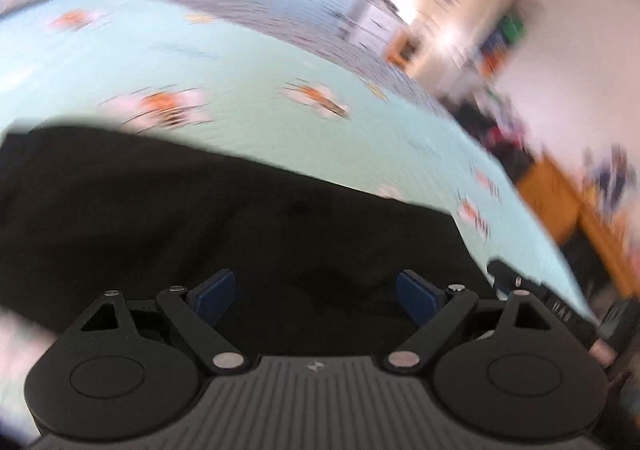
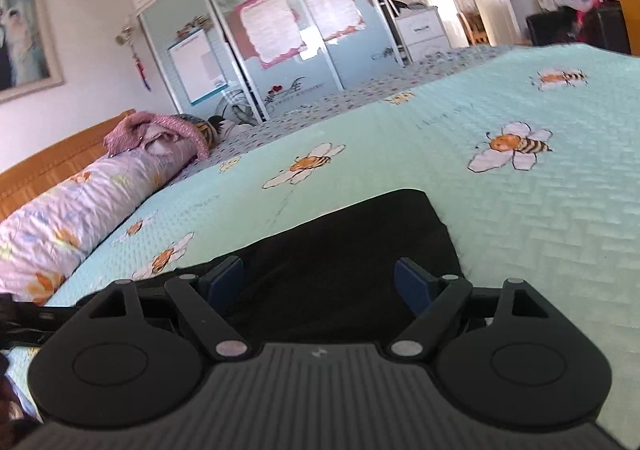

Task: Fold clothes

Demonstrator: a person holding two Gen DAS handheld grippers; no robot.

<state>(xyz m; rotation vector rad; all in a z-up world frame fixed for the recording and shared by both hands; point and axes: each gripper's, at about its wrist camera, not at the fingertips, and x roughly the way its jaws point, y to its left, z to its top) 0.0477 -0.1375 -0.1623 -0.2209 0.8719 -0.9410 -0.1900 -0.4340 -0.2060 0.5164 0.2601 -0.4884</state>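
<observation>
On the bed, a black garment (image 2: 340, 250) lies flat on the mint-green bedspread (image 2: 520, 210), which is printed with bees and white flowers. In the right wrist view the right tongs (image 2: 320, 284) hang just above the near part of this cloth, their blue pads (image 2: 224, 278) standing wide apart with nothing pressed between them; the far edge of the garment ends in a rounded corner toward the right. In the left wrist view, which is strongly blurred, the left tongs (image 1: 316, 290) are also spread wide over the same black garment (image 1: 240, 218), and no cloth is clamped in them. A part of the other tool (image 1: 520, 286) shows at the right edge of that view, over the border of the garment. Around the cloth the bedspread is bare. Along the left side of the bed lies a long lilac pillow (image 2: 80, 202) with a flower pattern, and beyond it a pink knitted cloth (image 2: 160, 130) is bundled near the wooden headboard (image 2: 48, 162). Behind the bed stands a wardrobe (image 2: 260, 30) with mirrored sliding doors, then a white drawer unit (image 2: 420, 30). A framed picture (image 2: 24, 42) hangs on the wall at the left. Nothing stands between the tongs and the garment.
</observation>
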